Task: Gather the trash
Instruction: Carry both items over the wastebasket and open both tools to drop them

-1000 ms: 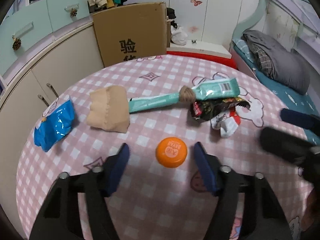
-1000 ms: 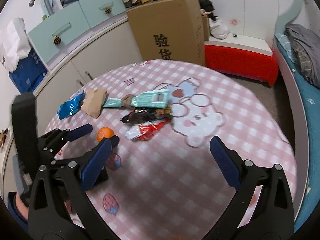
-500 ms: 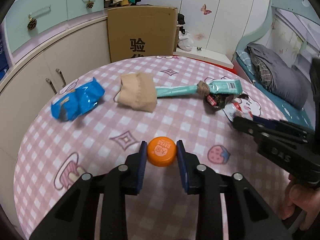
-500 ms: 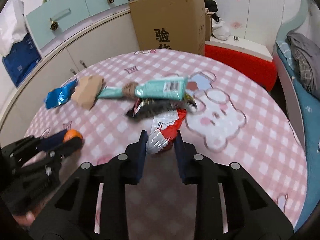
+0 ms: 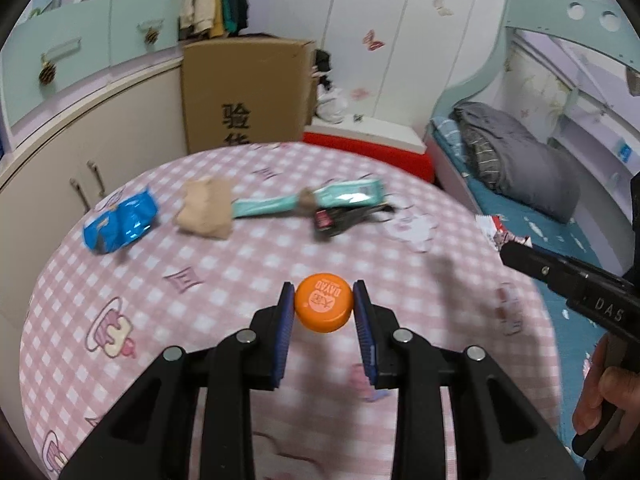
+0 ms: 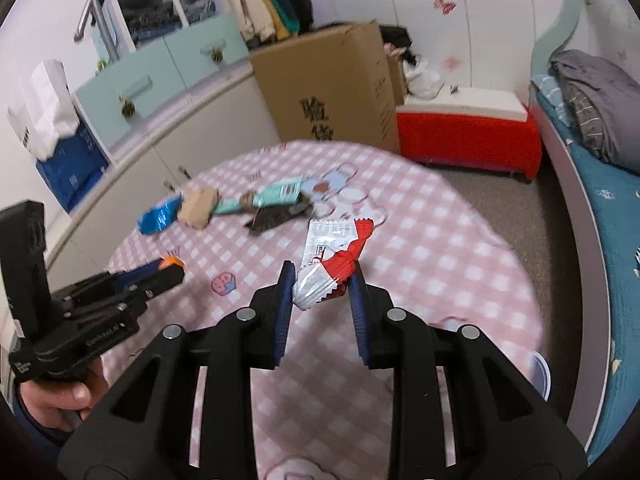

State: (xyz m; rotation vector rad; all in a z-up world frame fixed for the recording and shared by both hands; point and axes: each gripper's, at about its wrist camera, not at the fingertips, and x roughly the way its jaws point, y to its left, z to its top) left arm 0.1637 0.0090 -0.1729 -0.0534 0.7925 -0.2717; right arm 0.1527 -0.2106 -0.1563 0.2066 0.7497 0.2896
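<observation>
My left gripper [image 5: 324, 300] is shut on an orange bottle cap [image 5: 324, 308] and holds it above the pink checked table [image 5: 248, 272]. My right gripper [image 6: 322, 280] is shut on a red and white wrapper [image 6: 332, 260], lifted off the table; the wrapper also shows in the left wrist view [image 5: 498, 232]. On the table lie a blue snack bag [image 5: 120, 224], a tan crumpled paper [image 5: 206, 214], a teal wrapper [image 5: 344, 196] and a dark wrapper [image 5: 344, 218].
A cardboard box [image 5: 244, 96] stands behind the table. Cupboards [image 5: 80, 128] run along the left. A bed [image 5: 520, 168] with grey bedding is at the right. A white round container [image 6: 540, 372] sits on the floor beside the table.
Both grippers shut on their items, the cap and the wrapper, and lifted them off the table. The right gripper pulled back from the pile.
</observation>
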